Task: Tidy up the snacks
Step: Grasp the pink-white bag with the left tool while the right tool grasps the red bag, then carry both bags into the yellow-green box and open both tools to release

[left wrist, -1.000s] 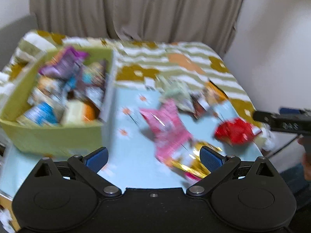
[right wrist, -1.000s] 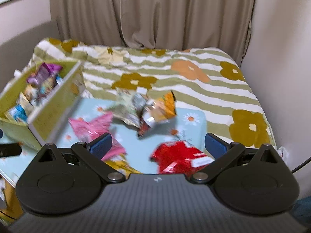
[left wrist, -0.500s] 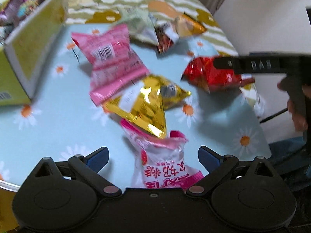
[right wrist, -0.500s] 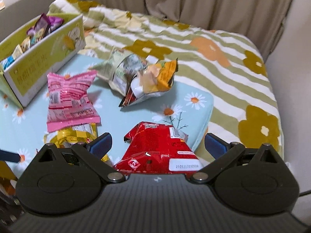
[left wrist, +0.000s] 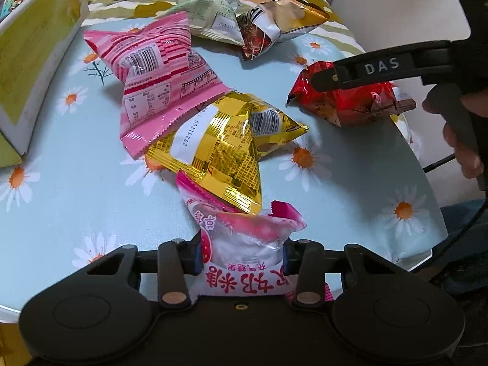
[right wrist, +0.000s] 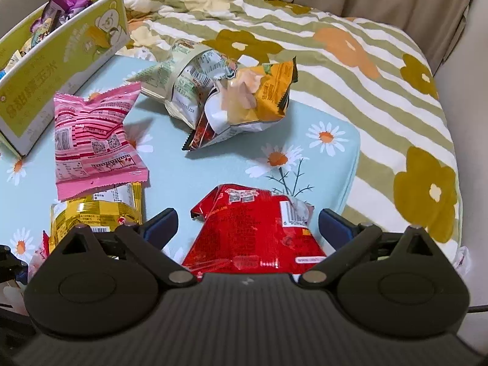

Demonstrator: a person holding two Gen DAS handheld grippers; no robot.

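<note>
My left gripper (left wrist: 241,256) is shut on a pink-and-white snack bag (left wrist: 244,244) at the table's near edge. A gold bag (left wrist: 222,149) lies on its far end, and a pink striped bag (left wrist: 155,73) lies beyond. My right gripper (right wrist: 247,225) is open, its fingers on either side of a red bag (right wrist: 253,228) that lies on the table; that bag also shows in the left wrist view (left wrist: 350,100). The green snack box (right wrist: 61,61) stands at far left with several packets inside.
A pale green bag (right wrist: 186,82) and an orange-white bag (right wrist: 253,100) lie together at the far side of the daisy-print table (right wrist: 213,167). A striped floral blanket (right wrist: 350,70) covers the bed behind. The wall is close on the right.
Both grippers have dropped toward the table. My left gripper has closed on the pink-and-white bag. My right gripper has moved down around the red bag, still open.
</note>
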